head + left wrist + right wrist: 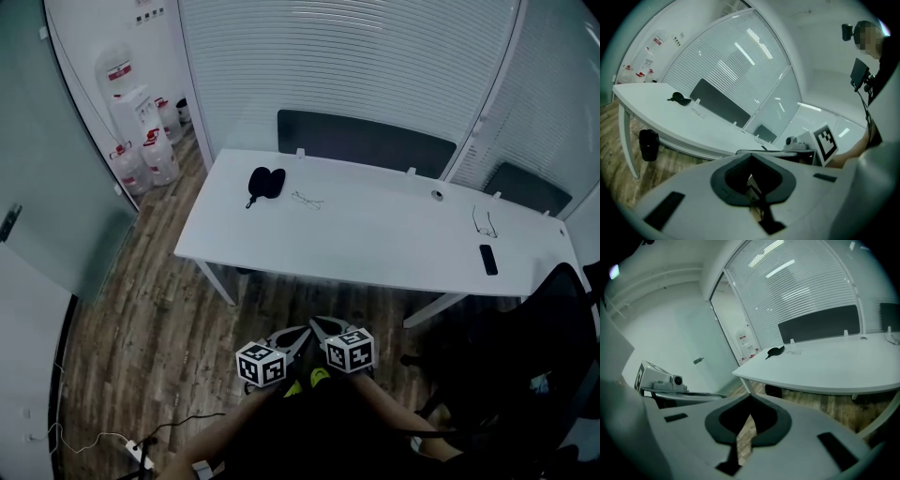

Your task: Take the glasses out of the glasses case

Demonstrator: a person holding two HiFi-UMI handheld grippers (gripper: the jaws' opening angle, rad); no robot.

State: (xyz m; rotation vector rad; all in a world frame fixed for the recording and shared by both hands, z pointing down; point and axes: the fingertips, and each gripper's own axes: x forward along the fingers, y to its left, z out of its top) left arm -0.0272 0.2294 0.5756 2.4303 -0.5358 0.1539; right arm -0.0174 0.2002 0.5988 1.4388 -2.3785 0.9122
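two closed, empty grippers, left gripper (pixel 751 161) and right gripper (pixel 750 404), sit well back from the glasses case (pixel 265 183) on the counter (pixel 375 234), and glasses (pixel 307 199) lie just right of the case, so either extraction's done or a pair's still inside.

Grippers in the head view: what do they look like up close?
The left gripper and right gripper look alike: pale grey claw halves with a dark grey pad ringing a pointed opening. Each carries a white cube printed with black square markers.
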